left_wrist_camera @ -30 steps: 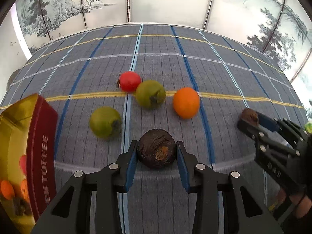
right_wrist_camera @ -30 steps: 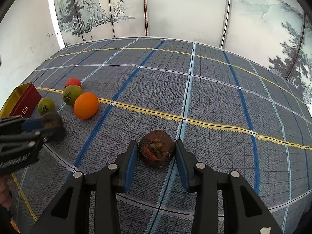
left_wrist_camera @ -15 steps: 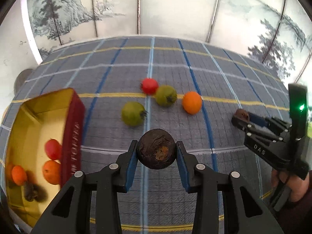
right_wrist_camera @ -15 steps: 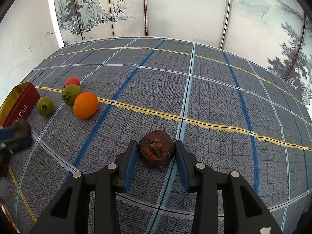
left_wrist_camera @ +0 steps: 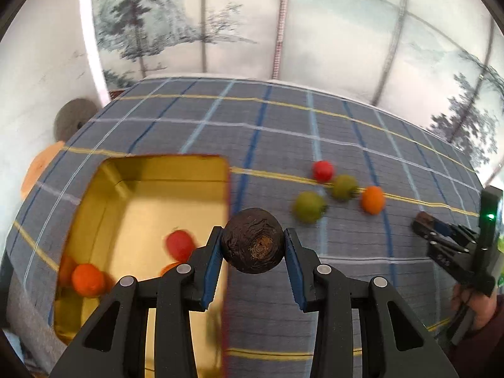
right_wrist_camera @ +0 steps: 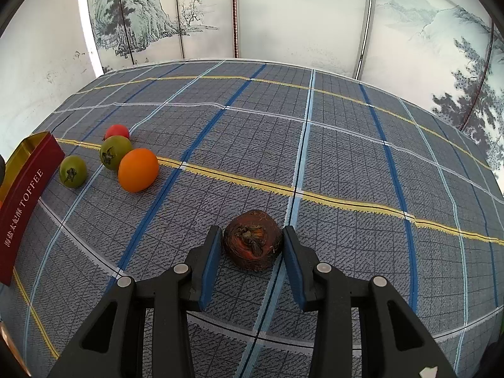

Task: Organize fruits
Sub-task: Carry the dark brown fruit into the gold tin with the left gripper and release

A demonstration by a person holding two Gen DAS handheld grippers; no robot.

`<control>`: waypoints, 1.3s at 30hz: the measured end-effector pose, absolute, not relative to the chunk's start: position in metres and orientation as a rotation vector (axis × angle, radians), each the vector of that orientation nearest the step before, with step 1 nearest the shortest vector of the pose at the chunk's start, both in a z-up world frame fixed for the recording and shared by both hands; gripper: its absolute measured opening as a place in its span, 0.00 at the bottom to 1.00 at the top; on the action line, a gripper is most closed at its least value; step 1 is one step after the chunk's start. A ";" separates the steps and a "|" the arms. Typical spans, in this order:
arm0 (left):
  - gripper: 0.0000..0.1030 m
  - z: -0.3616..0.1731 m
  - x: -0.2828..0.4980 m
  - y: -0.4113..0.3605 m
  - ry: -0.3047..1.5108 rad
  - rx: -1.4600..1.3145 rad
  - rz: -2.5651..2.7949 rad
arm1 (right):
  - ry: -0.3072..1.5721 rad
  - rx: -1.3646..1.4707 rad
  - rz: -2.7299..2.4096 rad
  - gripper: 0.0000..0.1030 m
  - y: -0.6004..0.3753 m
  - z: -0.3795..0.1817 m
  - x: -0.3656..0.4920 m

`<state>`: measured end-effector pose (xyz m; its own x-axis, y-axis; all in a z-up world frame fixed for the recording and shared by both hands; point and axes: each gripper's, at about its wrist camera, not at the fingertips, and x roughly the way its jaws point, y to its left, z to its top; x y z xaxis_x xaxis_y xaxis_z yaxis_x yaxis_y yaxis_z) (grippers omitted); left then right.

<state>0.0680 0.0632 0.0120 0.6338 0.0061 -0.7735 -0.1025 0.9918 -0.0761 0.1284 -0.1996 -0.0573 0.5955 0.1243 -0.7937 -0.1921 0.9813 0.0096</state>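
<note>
My left gripper (left_wrist_camera: pixel 253 245) is shut on a dark brown wrinkled fruit (left_wrist_camera: pixel 252 244) and holds it in the air by the right rim of the gold-lined toffee tin (left_wrist_camera: pixel 148 186). The tin holds red (left_wrist_camera: pixel 179 245) and orange fruits (left_wrist_camera: pixel 87 279). My right gripper (right_wrist_camera: pixel 252 245) stands around a second dark reddish fruit (right_wrist_camera: pixel 253 240) resting on the cloth, with small gaps beside both pads. On the cloth lie a red fruit (right_wrist_camera: pixel 117 132), two green fruits (right_wrist_camera: pixel 115 152) (right_wrist_camera: pixel 73 171) and an orange one (right_wrist_camera: pixel 138 169).
The table has a grey-blue plaid cloth (right_wrist_camera: pixel 315 145). The tin's red side (right_wrist_camera: pixel 23 208) is at the far left of the right wrist view. The right gripper and hand (left_wrist_camera: pixel 456 252) show at the right of the left wrist view. A painted screen stands behind.
My left gripper has lifted and swung left with the dark fruit, from the cloth to beside the tin's rim. The right gripper has stayed around its fruit.
</note>
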 end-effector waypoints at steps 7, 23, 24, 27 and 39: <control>0.38 0.003 0.060 0.112 0.908 -0.182 0.156 | 0.915 -0.080 0.184 0.36 -0.199 -0.057 0.128; 0.38 -0.026 0.084 0.160 0.982 -0.218 0.235 | 0.915 -0.081 0.184 0.36 -0.200 -0.057 0.129; 0.38 -0.028 0.086 0.164 0.988 -0.229 0.236 | 0.915 -0.080 0.184 0.36 -0.200 -0.057 0.129; 0.38 -0.036 0.088 0.169 1.015 -0.239 0.245 | 0.915 -0.081 0.183 0.36 -0.199 -0.057 0.128; 0.38 -0.047 0.089 0.168 1.060 -0.237 0.229 | 0.915 -0.081 0.183 0.36 -0.199 -0.057 0.128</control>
